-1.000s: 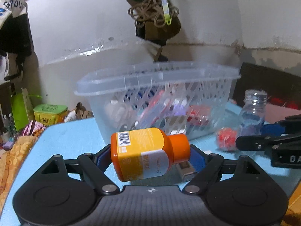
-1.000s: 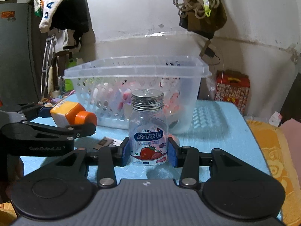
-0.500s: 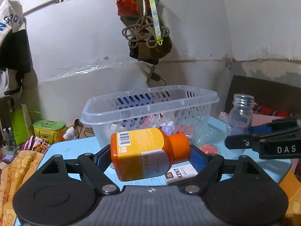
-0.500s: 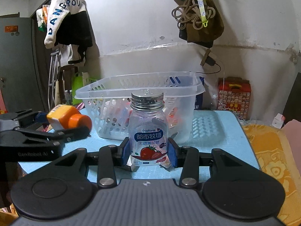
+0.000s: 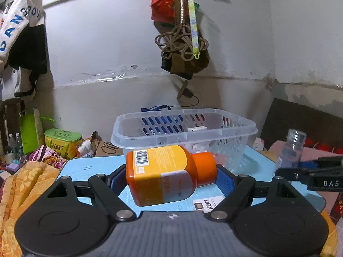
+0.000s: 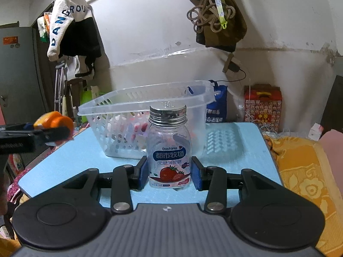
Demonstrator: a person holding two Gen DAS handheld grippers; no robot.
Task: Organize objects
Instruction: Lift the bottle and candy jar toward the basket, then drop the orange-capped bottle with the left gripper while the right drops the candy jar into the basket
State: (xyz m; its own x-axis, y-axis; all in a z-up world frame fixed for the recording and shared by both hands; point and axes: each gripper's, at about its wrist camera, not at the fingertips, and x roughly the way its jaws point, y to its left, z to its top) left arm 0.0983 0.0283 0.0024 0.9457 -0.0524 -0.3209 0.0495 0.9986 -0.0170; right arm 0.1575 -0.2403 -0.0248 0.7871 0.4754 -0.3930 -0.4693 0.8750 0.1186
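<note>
My left gripper [image 5: 169, 177] is shut on an orange bottle [image 5: 165, 175] that lies sideways between the blue pads, cap to the right, held above the blue table [image 5: 90, 167]. It also shows in the right wrist view [image 6: 53, 123] at the left. My right gripper [image 6: 169, 173] is shut on a clear candy bottle [image 6: 169, 150] with a silver cap and strawberry label, held upright. That bottle shows in the left wrist view [image 5: 293, 150] at the right. A clear plastic basket [image 5: 184, 128] with several small items stands behind both, on the table; it shows in the right wrist view too [image 6: 139, 115].
A white KENT pack [image 5: 208, 202] lies on the table under my left gripper. Orange patterned cloth [image 6: 304, 171] lies right of the table and also at its left [image 5: 23, 184]. A green tin [image 5: 62, 139] and a red box [image 6: 262, 105] stand beyond the table.
Both grippers have pulled back and risen with their bottles still held. The basket now looks smaller and farther away, and I see into it from above its rim.
</note>
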